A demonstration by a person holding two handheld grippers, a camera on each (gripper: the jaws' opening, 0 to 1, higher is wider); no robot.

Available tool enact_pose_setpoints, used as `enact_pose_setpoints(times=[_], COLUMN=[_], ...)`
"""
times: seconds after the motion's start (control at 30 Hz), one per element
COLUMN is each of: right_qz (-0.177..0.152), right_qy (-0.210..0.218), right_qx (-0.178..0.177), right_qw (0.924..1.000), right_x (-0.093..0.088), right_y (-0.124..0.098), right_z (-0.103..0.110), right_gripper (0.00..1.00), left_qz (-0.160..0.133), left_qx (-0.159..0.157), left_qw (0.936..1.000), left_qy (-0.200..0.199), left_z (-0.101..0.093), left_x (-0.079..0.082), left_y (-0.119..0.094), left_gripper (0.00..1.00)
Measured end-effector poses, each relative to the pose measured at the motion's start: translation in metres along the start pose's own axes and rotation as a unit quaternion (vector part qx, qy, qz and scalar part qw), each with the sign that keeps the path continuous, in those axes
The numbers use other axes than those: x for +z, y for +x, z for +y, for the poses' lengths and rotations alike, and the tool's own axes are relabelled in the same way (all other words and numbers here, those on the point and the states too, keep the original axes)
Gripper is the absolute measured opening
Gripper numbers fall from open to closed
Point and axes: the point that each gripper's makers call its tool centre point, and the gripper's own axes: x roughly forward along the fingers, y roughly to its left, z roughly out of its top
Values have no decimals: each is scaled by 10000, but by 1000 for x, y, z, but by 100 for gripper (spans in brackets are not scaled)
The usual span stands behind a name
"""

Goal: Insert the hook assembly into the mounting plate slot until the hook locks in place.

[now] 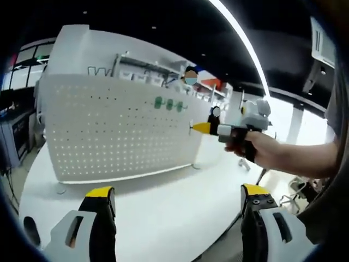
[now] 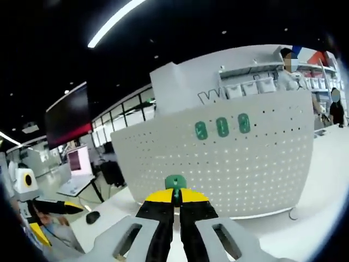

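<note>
1. Right gripper [image 2: 175, 201]: jaws pinched on green hook assembly [image 2: 175, 183]; held short of the pegboard.
2. Left gripper [image 1: 177, 199]: jaws wide apart, nothing between; above white table [image 1: 163, 218].
3. White pegboard mounting plate [image 2: 229, 164]: upright on table; three green hooks [image 2: 222, 127] mounted high.

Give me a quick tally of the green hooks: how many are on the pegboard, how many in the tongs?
Green hooks mounted on the pegboard: 3
Green hook held in the right tongs: 1
Green hooks in the left tongs: 0
Total green hooks: 4
</note>
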Motion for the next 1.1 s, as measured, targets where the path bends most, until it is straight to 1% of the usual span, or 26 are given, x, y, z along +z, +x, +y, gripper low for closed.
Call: enact_pose_setpoints(times=[0.37,0.47,0.7,0.77,0.83,0.9,1.1], right_qz=[-203,-361,-552,-613,-564,-566,-656], right_qy=[-243,-267,-243,-163,-285,-256,-285], right_qx=[-516,-703,-1057,-1108,-1181,-1242,-1340], right_qw=[9982,9965,9926,9918,9910,9903,9884], right_x=[14,24,40,43,41,41,50], right_y=[9,10,12,13,17,19,23], right_z=[-36,-51,-87,-95,-104,-112,-124], right_gripper=[0,0,0,0,0,0,0], left_qz=[189,207,317,343,357,364,449], left_qx=[80,115,134,136,155,156,157], left_qw=[9998,9997,9994,9993,9992,9992,9988], left_qy=[41,55,78,100,107,102,136], left_z=[8,11,14,15,17,18,21], left_x=[-6,-6,-9,-10,-10,-10,-13], left_y=[-1,-1,1,2,2,3,4], left_gripper=[97,97,96,96,96,95,95])
